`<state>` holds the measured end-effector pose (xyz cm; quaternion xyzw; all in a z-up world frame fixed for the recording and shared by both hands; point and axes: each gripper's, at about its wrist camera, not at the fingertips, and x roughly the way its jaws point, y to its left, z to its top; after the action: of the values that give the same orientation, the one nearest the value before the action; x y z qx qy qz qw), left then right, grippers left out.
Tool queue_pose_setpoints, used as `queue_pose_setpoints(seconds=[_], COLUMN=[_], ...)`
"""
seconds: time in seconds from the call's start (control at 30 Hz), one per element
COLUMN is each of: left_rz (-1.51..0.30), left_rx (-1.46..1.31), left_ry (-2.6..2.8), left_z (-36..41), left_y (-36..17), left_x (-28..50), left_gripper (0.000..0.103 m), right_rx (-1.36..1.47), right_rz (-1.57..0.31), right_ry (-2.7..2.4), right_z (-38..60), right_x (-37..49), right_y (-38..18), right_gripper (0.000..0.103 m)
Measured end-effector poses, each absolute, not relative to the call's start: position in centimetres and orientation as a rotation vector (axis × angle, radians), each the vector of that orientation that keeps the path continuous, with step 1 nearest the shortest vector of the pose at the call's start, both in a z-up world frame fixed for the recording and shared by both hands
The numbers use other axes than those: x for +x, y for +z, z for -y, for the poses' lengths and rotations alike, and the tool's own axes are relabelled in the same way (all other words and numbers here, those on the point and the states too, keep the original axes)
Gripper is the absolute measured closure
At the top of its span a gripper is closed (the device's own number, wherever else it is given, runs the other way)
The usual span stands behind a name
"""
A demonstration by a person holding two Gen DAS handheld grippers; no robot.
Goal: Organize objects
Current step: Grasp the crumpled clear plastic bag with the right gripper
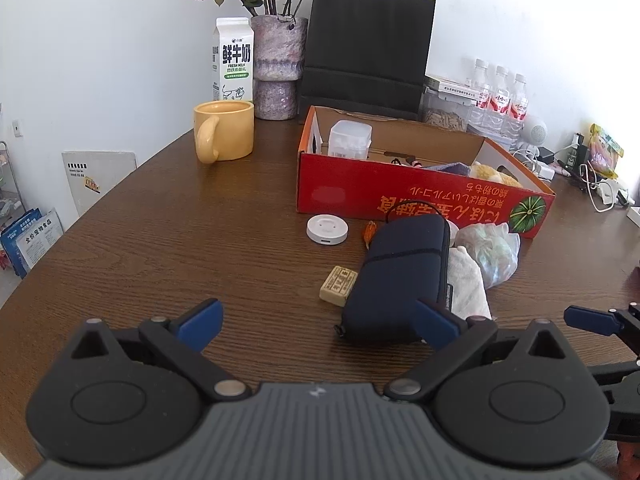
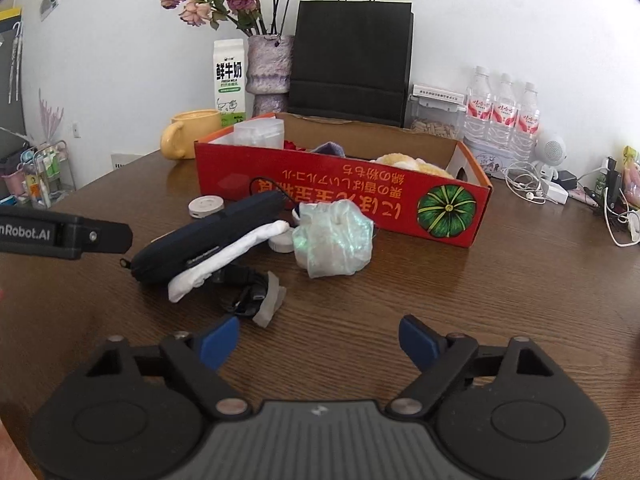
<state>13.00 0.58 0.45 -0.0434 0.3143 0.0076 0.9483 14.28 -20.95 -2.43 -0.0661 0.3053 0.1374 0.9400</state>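
- Left wrist view: the left gripper (image 1: 318, 326) stands released and empty at the bottom of the frame, above the brown counter (image 1: 160, 240). A dark zip case (image 1: 400, 276) lies right of centre, its near end by the right-hand finger. Loose around it are a tan block (image 1: 338, 291), a white disc (image 1: 327, 230) and a white cloth (image 1: 466, 284). The red box (image 1: 420, 196) sits above centre.
- Right wrist view: the right gripper (image 2: 319, 340) is released with nothing between its fingers. A crumpled plastic bag (image 2: 332, 240) sits at centre, a grey piece (image 2: 270, 304) lower left.
- Step, judged: approach to a first pick. Next move: choose one loose item, close on it and carry it to the box.
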Motion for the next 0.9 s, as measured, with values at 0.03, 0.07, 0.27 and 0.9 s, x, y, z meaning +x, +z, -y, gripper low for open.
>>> queue_pose_setpoints(seconds=[0.03,0.07,0.27,0.9], left_rz=[-0.642,-0.644,-0.648,-0.634], left_rx=[-0.088,-0.09,-0.1,-0.114], left_ry=[0.016,0.015,0.014,0.011], left_z=[-0.6,-0.7,-1.1,-1.3], left_y=[0.3,0.3,0.1,0.4], left_x=[13.0,12.9,12.7,12.5], left_gripper=[0.0,0.0,0.0,0.0], right_rx=[-0.136,-0.135,-0.113,-0.024], right_rz=[-0.628,-0.631,-0.656,-0.596], right_ry=[0.291,0.299,0.328,0.356], right_z=[20.7,20.4,19.5,21.4], right_x=[14.4,14.4,15.6,15.0], right_y=[-2.5,-2.6,-3.1,-2.6], right_gripper=[0.027,0.032,0.064,0.099])
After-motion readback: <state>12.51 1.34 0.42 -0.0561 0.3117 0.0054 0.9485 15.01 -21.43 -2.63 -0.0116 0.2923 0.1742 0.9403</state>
